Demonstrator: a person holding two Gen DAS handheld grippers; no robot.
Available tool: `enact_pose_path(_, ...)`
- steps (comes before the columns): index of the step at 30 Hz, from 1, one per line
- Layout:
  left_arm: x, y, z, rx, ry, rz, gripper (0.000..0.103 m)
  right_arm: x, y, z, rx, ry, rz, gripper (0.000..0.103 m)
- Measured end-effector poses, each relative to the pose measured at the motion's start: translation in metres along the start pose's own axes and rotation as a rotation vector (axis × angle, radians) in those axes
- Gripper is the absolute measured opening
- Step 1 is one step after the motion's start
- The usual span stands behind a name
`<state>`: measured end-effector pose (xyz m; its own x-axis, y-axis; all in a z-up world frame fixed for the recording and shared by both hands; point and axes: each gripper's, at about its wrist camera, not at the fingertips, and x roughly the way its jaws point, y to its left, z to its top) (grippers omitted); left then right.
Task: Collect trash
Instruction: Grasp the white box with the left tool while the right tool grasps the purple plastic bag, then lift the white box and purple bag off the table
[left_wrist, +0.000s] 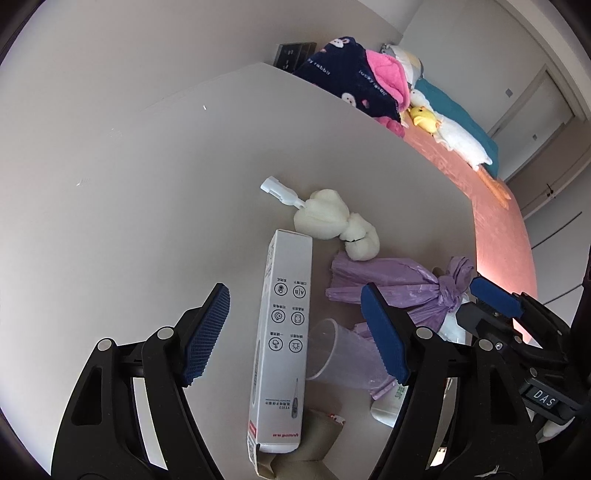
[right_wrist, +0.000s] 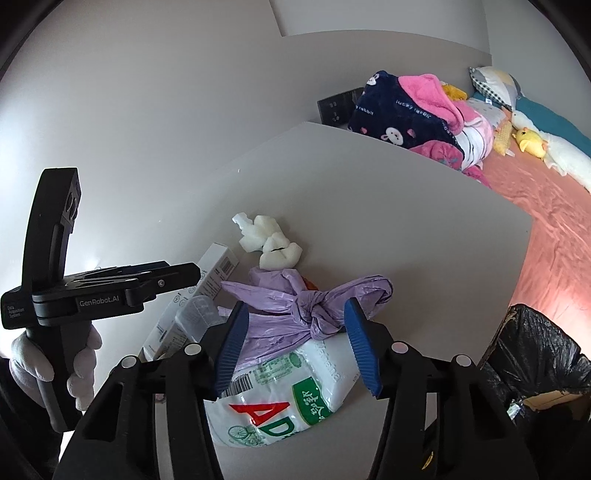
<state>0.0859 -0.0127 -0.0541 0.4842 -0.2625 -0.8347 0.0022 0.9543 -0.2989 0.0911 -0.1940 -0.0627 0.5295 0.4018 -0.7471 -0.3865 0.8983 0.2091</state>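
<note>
Trash lies on a white table (left_wrist: 147, 184). A long white thermometer box (left_wrist: 282, 339) lies between the jaws of my open left gripper (left_wrist: 295, 334), with a clear plastic cup (left_wrist: 338, 354) beside it. White foam pieces (left_wrist: 334, 219) lie further back. A knotted purple bag (right_wrist: 306, 310) and a white printed plastic bag (right_wrist: 288, 391) lie between the jaws of my open right gripper (right_wrist: 295, 349). My right gripper also shows in the left wrist view (left_wrist: 480, 306), and my left gripper shows in the right wrist view (right_wrist: 147, 280).
A bin lined with a black bag (right_wrist: 535, 354) stands at the table's right edge. A pink bed (right_wrist: 546, 229) with blankets and plush toys lies beyond the table. A brown cardboard piece (left_wrist: 314, 443) lies under the box's near end.
</note>
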Motion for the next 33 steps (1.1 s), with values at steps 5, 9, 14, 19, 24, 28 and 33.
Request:
enact_pose_path(5,0.015,-0.001,0.002,0.021,0.045,0.030,0.068,0.013,0.003,0.003,-0.027,0.016,-0.026,0.049)
enact_pose_path(9,0.022,0.008,-0.001,0.002,0.082,0.057,0.056,0.025,0.008,0.007,-0.067,0.022,-0.049,0.040)
enact_pose_path(14,0.021,0.019,-0.002,-0.024,0.083,0.074,0.042,0.031,0.011,0.010,-0.077,0.030,-0.048,0.019)
enact_pose_path(19,0.019,0.026,-0.002,-0.047,0.077,0.048,0.031,0.019,0.004,0.017,-0.029,-0.024,-0.018,0.017)
enact_pose_path(24,0.005,0.029,0.002,-0.070,0.031,0.016,0.030,0.000,-0.003,0.027,0.014,-0.088,0.013,0.017)
enact_pose_path(28,-0.013,0.024,0.010,-0.063,-0.013,0.011,0.030,-0.016,-0.006,0.034,0.036,-0.131,0.024,0.017)
enact_pose_path(33,-0.041,0.014,0.014,-0.053,-0.073,0.002,0.030,-0.037,-0.009,0.038,0.046,-0.183,0.021,0.017)
